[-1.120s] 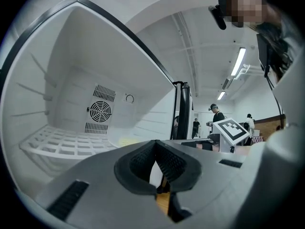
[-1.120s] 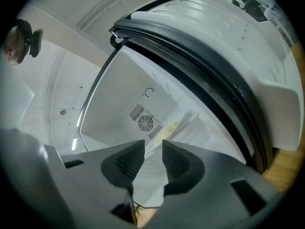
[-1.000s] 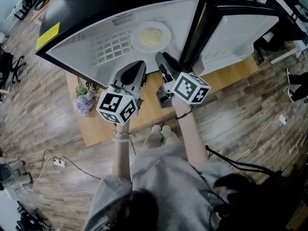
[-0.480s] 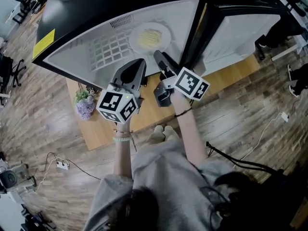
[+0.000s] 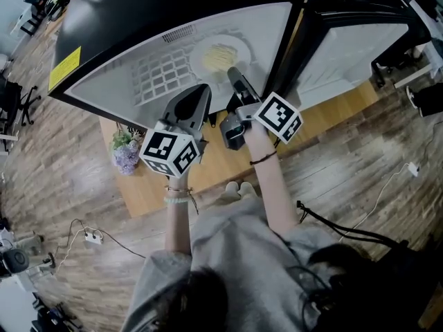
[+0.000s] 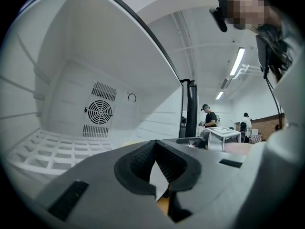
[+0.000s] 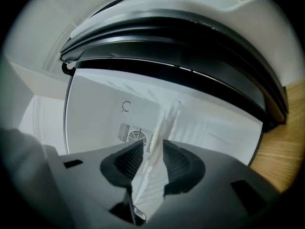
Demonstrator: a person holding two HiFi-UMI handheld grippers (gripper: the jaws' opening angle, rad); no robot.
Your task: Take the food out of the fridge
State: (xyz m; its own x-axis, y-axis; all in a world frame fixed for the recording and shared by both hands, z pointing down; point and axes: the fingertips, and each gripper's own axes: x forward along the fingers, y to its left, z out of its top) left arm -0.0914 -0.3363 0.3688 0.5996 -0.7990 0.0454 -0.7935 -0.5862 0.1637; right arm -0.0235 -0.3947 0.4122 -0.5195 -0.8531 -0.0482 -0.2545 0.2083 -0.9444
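Note:
The fridge (image 5: 118, 19) stands open, and a white plate (image 5: 220, 55) of pale yellow food rests on its white grid shelf (image 5: 160, 71). My right gripper (image 5: 234, 73), rolled on its side, reaches in at the plate's near rim. In the right gripper view the plate (image 7: 164, 123) shows edge-on between the jaws of that gripper (image 7: 153, 144), which are closing and touch it on both sides. My left gripper (image 5: 199, 92) hovers at the shelf's front, left of the plate. Its jaws (image 6: 155, 144) meet at the tips with nothing between them.
The fridge door (image 5: 346, 40) hangs open to the right. A round fan vent (image 6: 100, 112) sits in the back wall. The fridge stands on a low wooden platform (image 5: 208, 161), with purple flowers (image 5: 127, 154) at its left. People (image 6: 208, 116) stand far off in the room.
My right gripper has moved forward into the fridge to the plate's rim and rolled onto its side. The left gripper has stayed where it was.

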